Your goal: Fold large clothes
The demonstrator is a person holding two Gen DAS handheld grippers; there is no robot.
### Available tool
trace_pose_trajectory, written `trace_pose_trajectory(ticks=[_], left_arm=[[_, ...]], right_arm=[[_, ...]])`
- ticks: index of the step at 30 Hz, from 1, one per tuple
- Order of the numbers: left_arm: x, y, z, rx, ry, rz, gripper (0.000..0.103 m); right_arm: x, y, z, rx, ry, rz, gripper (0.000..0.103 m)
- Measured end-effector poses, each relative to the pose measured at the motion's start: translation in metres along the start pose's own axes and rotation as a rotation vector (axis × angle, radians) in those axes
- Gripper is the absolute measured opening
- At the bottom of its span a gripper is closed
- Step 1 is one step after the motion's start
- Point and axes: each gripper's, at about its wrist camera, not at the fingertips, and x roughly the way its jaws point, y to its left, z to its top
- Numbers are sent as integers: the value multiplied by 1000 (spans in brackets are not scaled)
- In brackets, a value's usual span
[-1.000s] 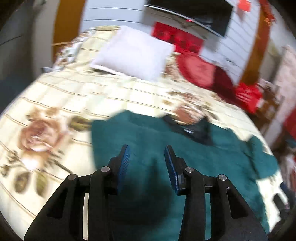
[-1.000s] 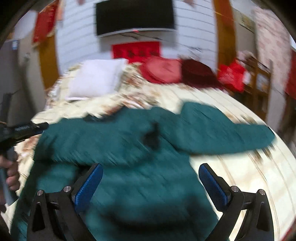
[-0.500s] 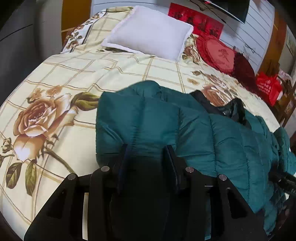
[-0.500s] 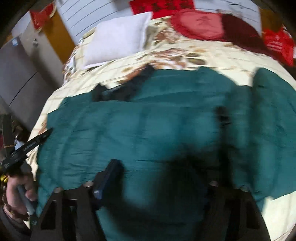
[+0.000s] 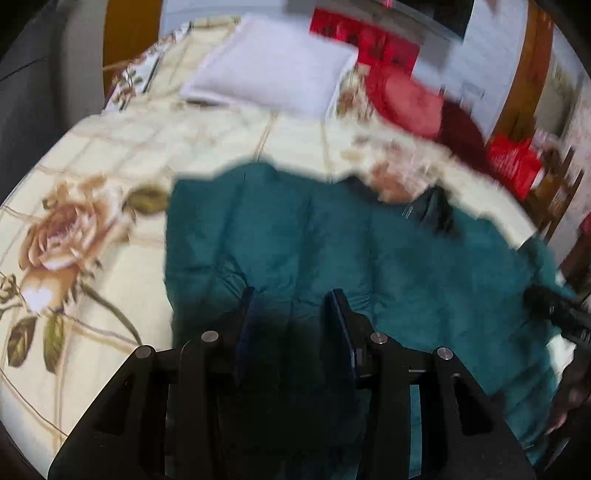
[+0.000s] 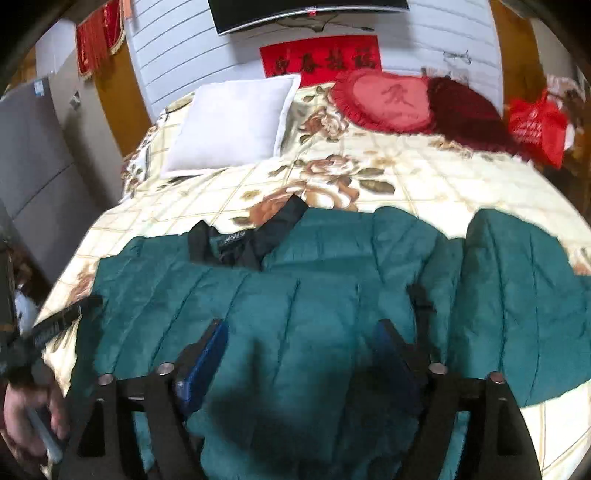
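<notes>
A dark green quilted jacket (image 5: 295, 236) with a black collar (image 5: 432, 214) lies spread on the bed. In the right wrist view the jacket (image 6: 295, 295) fills the near bed, collar (image 6: 243, 240) toward the pillows, one sleeve (image 6: 517, 295) folded at the right. My left gripper (image 5: 291, 317) is open over the jacket's left part, with jacket fabric between its fingers. My right gripper (image 6: 299, 350) is wide open just above the jacket's body. The left gripper's tip shows at the left edge of the right wrist view (image 6: 66, 317).
The bed has a cream floral bedspread (image 6: 406, 177). A white pillow (image 6: 236, 122), a red heart cushion (image 6: 384, 99) and a dark red cushion (image 6: 465, 110) lie at its head. A red bag (image 6: 535, 125) stands at the right. A TV (image 6: 306, 11) hangs on the wall.
Both grippers dipped close to the jacket half a second ago and have since lifted and pulled back a little. The jacket lies much as before.
</notes>
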Motion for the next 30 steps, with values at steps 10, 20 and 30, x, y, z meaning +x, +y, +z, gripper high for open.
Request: trace_pose_trajectory(ticks=[10, 20, 30], left_arm=[[-35, -9, -7, 3, -44, 47, 39], [-56, -27, -34, 35, 13, 30, 76], [-83, -16, -108, 30, -37, 39, 76]], right_arm=[[5, 0, -10, -34, 73, -69, 91], [-28, -9, -36, 45, 86, -57, 93], [-138, -234, -58, 312, -51, -329, 93]])
